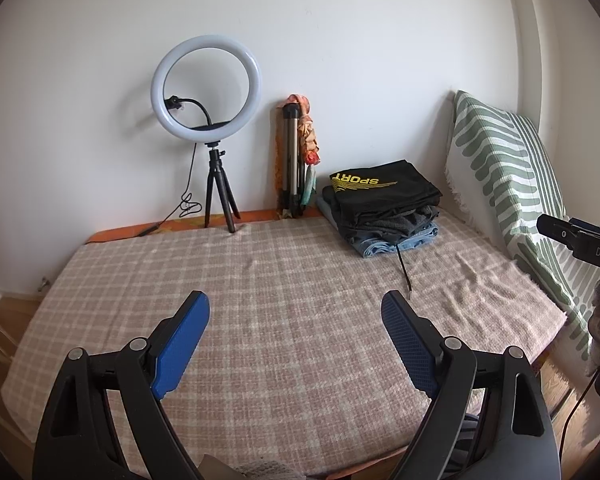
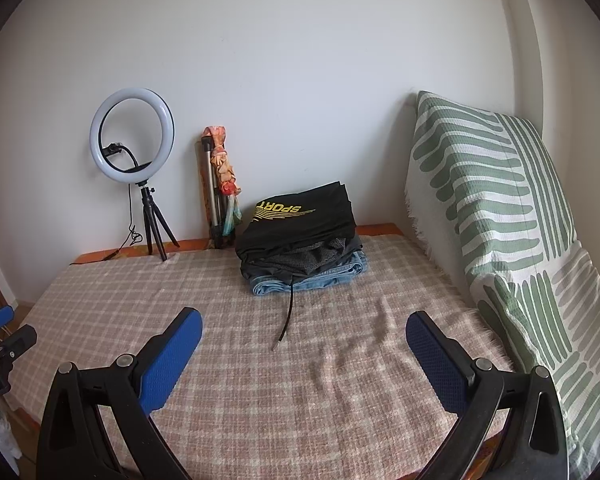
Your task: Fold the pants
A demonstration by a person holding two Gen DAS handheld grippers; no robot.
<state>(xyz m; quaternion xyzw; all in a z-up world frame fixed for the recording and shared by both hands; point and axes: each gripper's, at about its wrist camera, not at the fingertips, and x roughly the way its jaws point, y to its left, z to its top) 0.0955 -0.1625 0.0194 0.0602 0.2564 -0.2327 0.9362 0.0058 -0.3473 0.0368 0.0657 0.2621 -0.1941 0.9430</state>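
A stack of folded clothes (image 1: 384, 208) lies at the far right of the bed; it also shows in the right wrist view (image 2: 304, 248). Black pants with a yellow "SPORT" print (image 2: 288, 210) lie on top, blue jeans (image 2: 320, 278) at the bottom. A black drawstring (image 2: 287, 320) hangs from the stack onto the blanket. My left gripper (image 1: 296, 312) is open and empty above the near middle of the bed. My right gripper (image 2: 304, 328) is open and empty, in front of the stack, apart from it. The right gripper's body (image 1: 580, 240) shows at the left view's right edge.
A pink checked blanket (image 1: 260, 288) covers the bed. A ring light on a small tripod (image 1: 208, 88) and a folded tripod with a floral cloth (image 1: 296, 160) stand against the back wall. A green-striped cushion (image 2: 500, 220) leans along the right side.
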